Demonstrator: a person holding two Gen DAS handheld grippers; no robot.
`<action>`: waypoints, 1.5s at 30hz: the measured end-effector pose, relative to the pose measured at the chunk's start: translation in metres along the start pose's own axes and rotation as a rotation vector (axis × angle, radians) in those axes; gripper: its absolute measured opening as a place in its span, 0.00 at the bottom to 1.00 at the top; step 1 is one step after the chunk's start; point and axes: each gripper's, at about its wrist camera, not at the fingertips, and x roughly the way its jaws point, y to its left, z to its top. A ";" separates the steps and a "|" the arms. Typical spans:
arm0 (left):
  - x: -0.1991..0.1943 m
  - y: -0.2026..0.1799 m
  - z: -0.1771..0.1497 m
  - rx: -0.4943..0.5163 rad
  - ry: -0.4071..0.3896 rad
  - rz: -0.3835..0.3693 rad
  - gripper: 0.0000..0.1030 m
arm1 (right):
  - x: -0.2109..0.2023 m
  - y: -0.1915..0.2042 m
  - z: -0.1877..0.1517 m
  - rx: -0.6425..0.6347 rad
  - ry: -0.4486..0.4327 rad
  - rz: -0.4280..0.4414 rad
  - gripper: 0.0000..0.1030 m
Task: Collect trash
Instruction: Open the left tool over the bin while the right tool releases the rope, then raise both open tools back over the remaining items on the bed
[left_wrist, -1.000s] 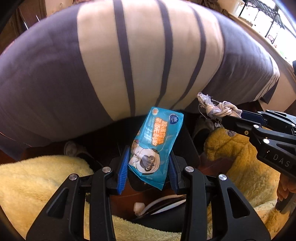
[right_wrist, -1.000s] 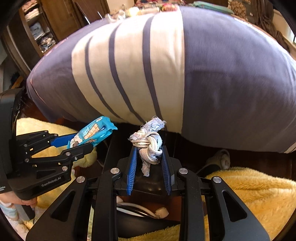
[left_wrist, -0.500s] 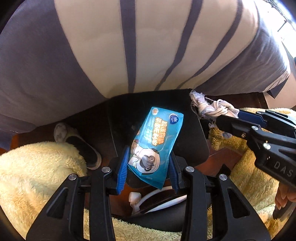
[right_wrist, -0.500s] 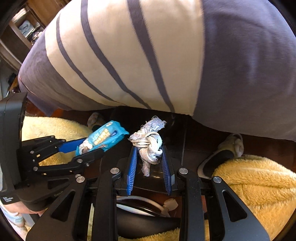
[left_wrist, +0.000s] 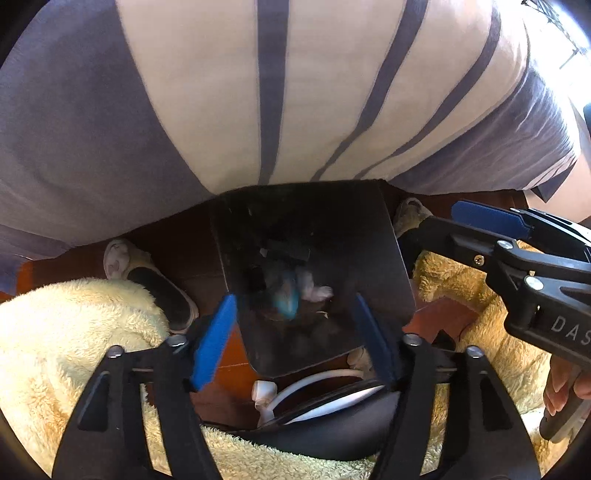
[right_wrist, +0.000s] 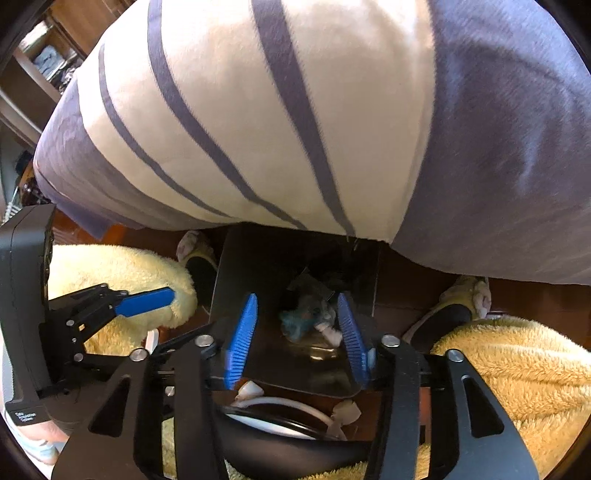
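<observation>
Tools over black bin, striped bedding, wooden floor

On the dark wooden floor stand a black bin against the bed's edge and two slippers flanking it.

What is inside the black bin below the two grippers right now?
Inside the black bin, a blue wrapper and a whitish knotted rag lie low down, blurred, among dark shapes I cannot identify. The bin's bottom is too dark to read.
</observation>
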 end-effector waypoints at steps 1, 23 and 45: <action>-0.002 0.000 0.001 0.000 -0.006 0.002 0.70 | -0.004 0.000 0.000 0.001 -0.013 -0.010 0.58; -0.125 0.011 0.032 0.009 -0.330 0.078 0.92 | -0.117 -0.010 0.038 -0.016 -0.330 -0.139 0.96; -0.155 0.045 0.157 0.013 -0.427 0.170 0.92 | -0.118 -0.018 0.174 -0.050 -0.418 -0.207 0.97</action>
